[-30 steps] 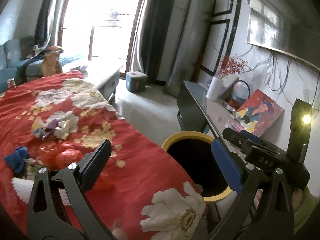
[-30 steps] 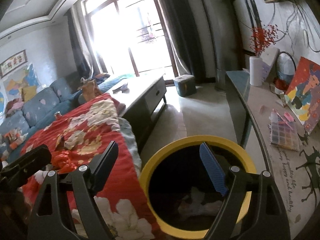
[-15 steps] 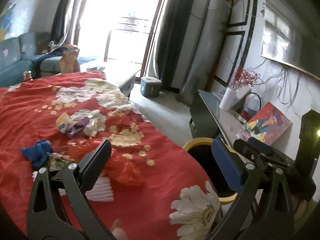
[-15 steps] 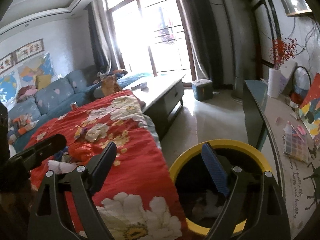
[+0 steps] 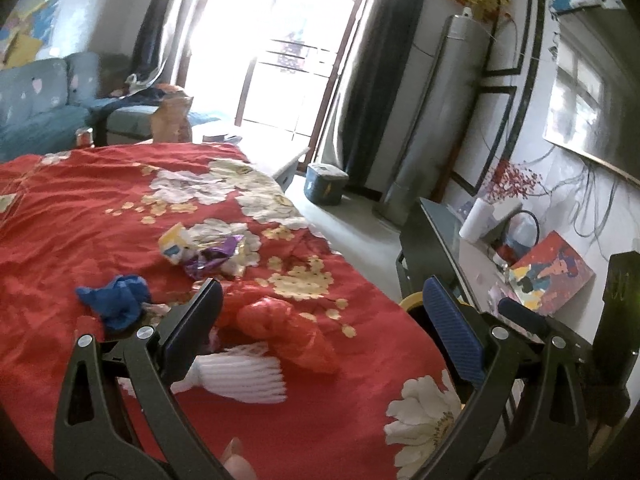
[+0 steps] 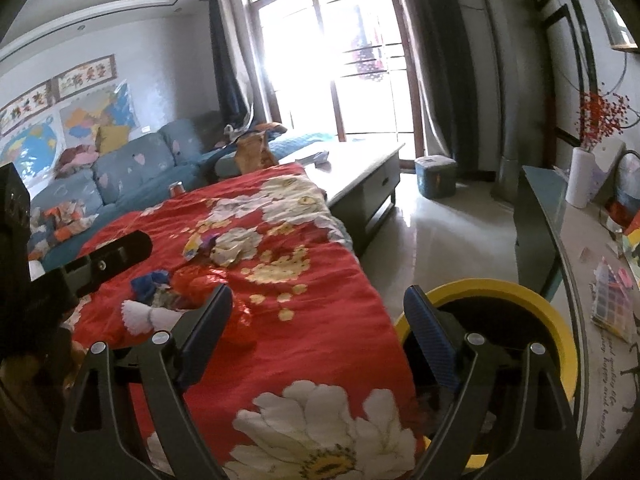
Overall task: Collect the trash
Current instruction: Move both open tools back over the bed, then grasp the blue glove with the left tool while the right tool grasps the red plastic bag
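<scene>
Still plenty of trash left: blue crumpled wad [image 5: 116, 300], purple/yellow wrappers [image 5: 208, 254], red plastic bag [image 5: 284, 328] and white ribbed foam sleeve [image 5: 240, 376], all lying on the red floral cloth [image 5: 100, 208] covering the bench, just ahead of and between the left tongs [image 5: 320, 320]. Left tongs wide, nothing held. Right tongs [image 6: 316, 320] also wide, empty, same pile ahead and to their left. Yellow-rimmed bin [image 6: 556, 332] sitting beside the bench edge, under the right finger of the right tongs; some pale scraps seemingly already inside, hard to tell. Judged approx. midway: some binned, four-ish pieces to go. Next prob. a grab at the nearest bag or sleeve.
</scene>
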